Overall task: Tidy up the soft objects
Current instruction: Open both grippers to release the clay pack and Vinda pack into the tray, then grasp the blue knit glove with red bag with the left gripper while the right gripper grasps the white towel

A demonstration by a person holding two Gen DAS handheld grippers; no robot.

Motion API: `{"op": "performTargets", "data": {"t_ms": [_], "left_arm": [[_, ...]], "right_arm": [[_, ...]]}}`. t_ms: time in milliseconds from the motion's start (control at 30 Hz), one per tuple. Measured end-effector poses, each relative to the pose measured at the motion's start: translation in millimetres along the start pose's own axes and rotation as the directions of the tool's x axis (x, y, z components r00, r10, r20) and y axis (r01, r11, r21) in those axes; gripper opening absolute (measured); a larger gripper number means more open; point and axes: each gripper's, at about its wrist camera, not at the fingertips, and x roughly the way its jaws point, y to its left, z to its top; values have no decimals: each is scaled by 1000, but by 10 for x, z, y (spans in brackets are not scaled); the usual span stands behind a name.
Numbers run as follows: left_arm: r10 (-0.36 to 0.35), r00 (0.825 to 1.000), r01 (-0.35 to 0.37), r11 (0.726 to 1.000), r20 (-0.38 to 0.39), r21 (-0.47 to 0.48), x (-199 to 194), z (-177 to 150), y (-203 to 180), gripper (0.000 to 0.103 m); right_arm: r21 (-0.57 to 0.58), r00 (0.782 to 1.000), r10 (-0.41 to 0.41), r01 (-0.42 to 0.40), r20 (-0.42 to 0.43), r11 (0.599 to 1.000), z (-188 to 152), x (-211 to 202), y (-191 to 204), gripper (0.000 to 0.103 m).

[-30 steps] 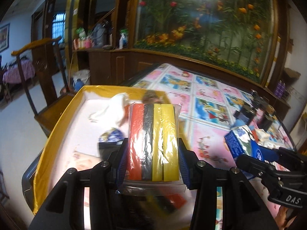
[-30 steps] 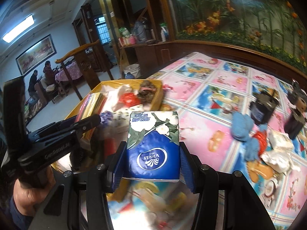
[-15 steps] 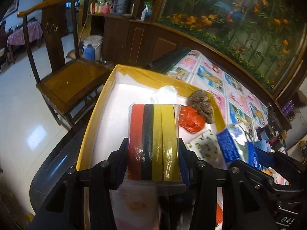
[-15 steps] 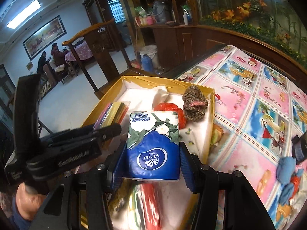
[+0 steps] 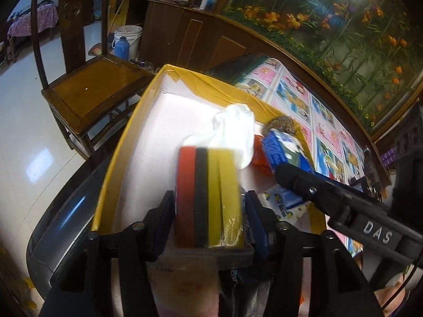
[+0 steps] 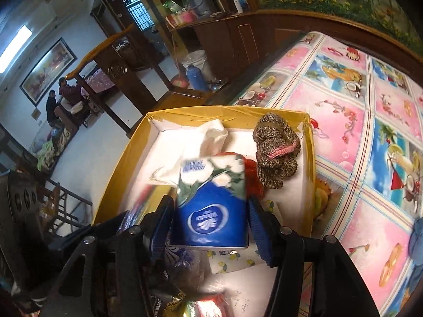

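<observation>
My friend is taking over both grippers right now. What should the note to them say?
Left gripper: jaws opening, striped sponge pack between them, over the yellow box.
Right gripper: jaws opening, blue tissue pack between them, over the same box.
Already in the box: white cloth, brown knitted bundle, red item.
Left: let both packs drop in. A blue soft thing sits on the table at the right edge.
</observation>
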Motion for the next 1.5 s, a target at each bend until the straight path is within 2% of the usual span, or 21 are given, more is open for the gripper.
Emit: {"op": "performTargets", "data": {"t_ms": [100, 333, 533, 767, 1000, 1100, 1200, 1267, 1367, 1500], "left_arm": [[5, 1000, -5, 1000, 8, 13, -13, -20, -48, 61], [2, 999, -3, 1000, 51, 23, -170, -105, -89, 71], [-1, 994, -5, 999, 108, 48, -369, -215, -226, 72], [-22, 990, 2, 990, 138, 140, -506, -378, -615, 72], [-56, 989, 19, 966, 139, 257, -522, -632, -1159, 72], [-102, 988, 62, 949, 114, 310, -490, -827, -1425, 72], [-165, 983, 122, 915, 80, 385, -425, -1071, -1733, 73], [-175, 982, 127, 879, 65, 460, -336, -1268, -1967, 78], [-184, 983, 142, 833, 25, 534, -171, -1514, -2201, 78], [-168, 986, 151, 812, -21, 563, 21, -1691, -2328, 78]], "right_arm": [[9, 1000, 24, -24, 9, 1000, -16, -43, 10, 68], [4, 997, 61, -61, 56, 998, -124, -294, -12, 68], [28, 993, 83, -85, 83, 996, -339, -528, -174, 68], [94, 987, 98, -110, 128, 989, -591, -865, -571, 69], [150, 982, 79, -105, 169, 983, -911, -1243, -1074, 69], [164, 979, 58, -90, 194, 982, -1051, -1449, -1314, 69], [185, 974, -5, -38, 227, 982, -1210, -1724, -1618, 71], [217, 969, -70, 18, 236, 976, -1303, -1898, -1886, 74], [279, 960, -158, 90, 230, 956, -1413, -2078, -2288, 74], [314, 943, -257, 184, 210, 932, -1502, -2136, -2687, 74]]}}
